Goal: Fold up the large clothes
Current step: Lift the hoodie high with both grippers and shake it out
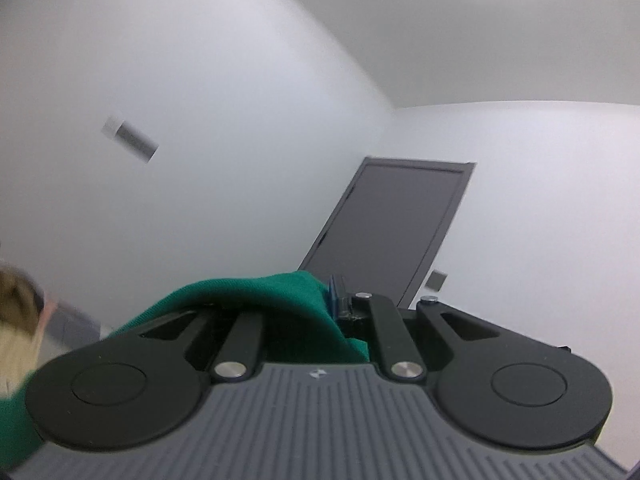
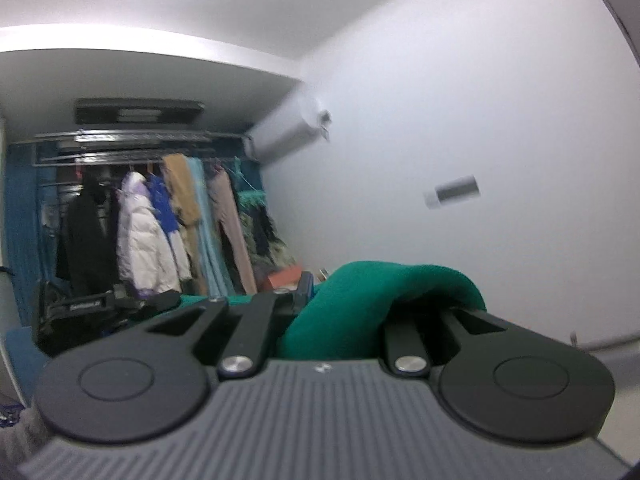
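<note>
A green knitted garment point(image 1: 256, 300) drapes over my left gripper point(image 1: 334, 300), whose jaws are shut on its edge; the cloth hangs off to the left and covers the left finger. In the right wrist view the same green garment point(image 2: 360, 304) folds over my right gripper point(image 2: 308, 294), shut on the fabric, with the cloth hiding the right finger. Both grippers are held high and point roughly level, at walls and ceiling. The rest of the garment hangs below and is out of view.
A dark grey door point(image 1: 392, 232) stands in the white wall ahead of the left gripper. A clothes rack with several hanging coats point(image 2: 160, 224) fills the far left of the right wrist view, below an air conditioner point(image 2: 288, 132). A person's hair point(image 1: 16, 308) shows at the left edge.
</note>
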The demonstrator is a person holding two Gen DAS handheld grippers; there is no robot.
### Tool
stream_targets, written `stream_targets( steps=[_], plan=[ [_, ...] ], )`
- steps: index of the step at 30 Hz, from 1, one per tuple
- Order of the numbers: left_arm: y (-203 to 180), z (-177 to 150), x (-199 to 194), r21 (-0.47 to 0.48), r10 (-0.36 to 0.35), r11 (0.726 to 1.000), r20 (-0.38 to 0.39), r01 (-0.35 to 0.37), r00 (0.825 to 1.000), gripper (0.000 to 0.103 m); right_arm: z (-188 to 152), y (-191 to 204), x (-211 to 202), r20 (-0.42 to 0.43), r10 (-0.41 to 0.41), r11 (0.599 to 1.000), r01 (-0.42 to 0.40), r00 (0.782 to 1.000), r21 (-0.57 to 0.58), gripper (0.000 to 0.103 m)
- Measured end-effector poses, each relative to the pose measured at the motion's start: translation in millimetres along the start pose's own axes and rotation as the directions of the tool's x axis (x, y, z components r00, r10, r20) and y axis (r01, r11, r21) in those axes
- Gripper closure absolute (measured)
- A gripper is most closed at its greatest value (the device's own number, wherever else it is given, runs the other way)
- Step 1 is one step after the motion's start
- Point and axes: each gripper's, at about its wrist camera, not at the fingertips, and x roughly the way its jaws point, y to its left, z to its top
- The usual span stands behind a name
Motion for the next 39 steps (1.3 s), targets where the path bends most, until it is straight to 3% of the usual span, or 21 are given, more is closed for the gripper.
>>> stream_targets(
  steps=[4,7,10,13,16,21,29,31,35,39],
  plan=[
    [-34.7,60.1,14.7,0.078,-0.015,0.997,0.005,0.015,1.0,0.09,56.6,20.5,3.0,0.047,0.014,0.997,-0.01,0.999,-0.077,0.085],
    [-49.7,90.4,47.3,0.122,0.008,0.992,-0.007,-0.008,1.0,0.09,93.2,15.9,20.6,0.051,-0.019,0.998,0.022,0.999,-0.06,0.086],
    [-35.2,98.2,91.1,0.138,0.072,0.988,-0.051,-0.064,0.996,0.09,102.2,-7.0,49.1,0.021,-0.069,0.997,0.07,0.997,-0.037,0.086],
    [8.3,79.7,146.0,0.136,0.128,0.984,-0.089,-0.115,0.988,0.09,89.3,-38.8,83.1,-0.061,-0.131,0.991,0.13,0.99,-0.02,0.086],
    [66.5,36.1,201.4,0.135,0.211,0.972,-0.13,-0.194,0.969,0.09,47.7,-82.6,123.9,-0.146,-0.195,0.981,0.196,0.97,-0.013,0.086],
    [168.6,-44.5,268.6,0.16,0.315,0.944,-0.165,-0.29,0.935,0.09,-40.4,-160.0,182.7,-0.204,-0.26,0.962,0.27,0.944,0.025,0.085],
    [342.5,-171.4,346.2,0.086,0.425,0.903,-0.316,-0.42,0.848,0.09,-198.5,-272.4,289.4,-0.309,-0.358,0.924,0.381,0.881,0.016,0.086],
    [375.8,-194.9,361.5,0.087,0.439,0.895,-0.343,-0.437,0.831,0.09,-230.6,-288.4,306.5,-0.323,-0.369,0.921,0.389,0.872,0.0,0.086],
    [422.0,-239.8,382.6,0.109,0.465,0.878,-0.421,-0.465,0.779,0.09,-287.9,-316.1,330.8,-0.378,-0.387,0.913,0.406,0.841,-0.032,0.086],
    [449.9,-266.5,396.8,0.121,0.481,0.867,-0.458,-0.483,0.748,0.088,-332.2,-341.2,337.8,-0.423,-0.402,0.901,0.433,0.812,-0.025,0.085]
  ],
)
